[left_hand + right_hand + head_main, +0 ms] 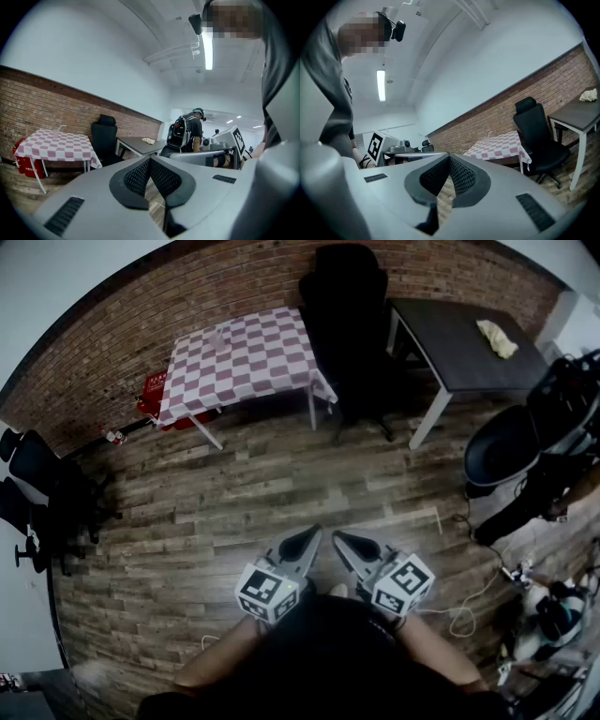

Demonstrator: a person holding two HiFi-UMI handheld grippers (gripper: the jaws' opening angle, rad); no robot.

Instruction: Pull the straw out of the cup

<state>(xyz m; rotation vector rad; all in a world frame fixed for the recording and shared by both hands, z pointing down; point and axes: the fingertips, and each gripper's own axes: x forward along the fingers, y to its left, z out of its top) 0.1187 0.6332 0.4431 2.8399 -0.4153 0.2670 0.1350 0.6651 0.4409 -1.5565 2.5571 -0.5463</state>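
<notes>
A clear cup (218, 339) with a straw stands on the red-and-white checkered table (253, 357) far across the room. It is small and faint in the left gripper view (58, 133) and the right gripper view (490, 136). My left gripper (312, 533) and right gripper (339, 538) are held close to my body over the wood floor, side by side and pointing toward the table. Each is shut with nothing between its jaws; the ribbed pads meet at the tips in the left gripper view (150, 160) and the right gripper view (449, 157).
A black office chair (347, 306) stands right of the checkered table, then a dark table (464, 334) with a yellow cloth (497, 337). A red box (155, 395) sits under the checkered table. Black chairs (37, 484) stand left; equipment and cables (539, 465) right. A person with a backpack (187, 133) stands nearby.
</notes>
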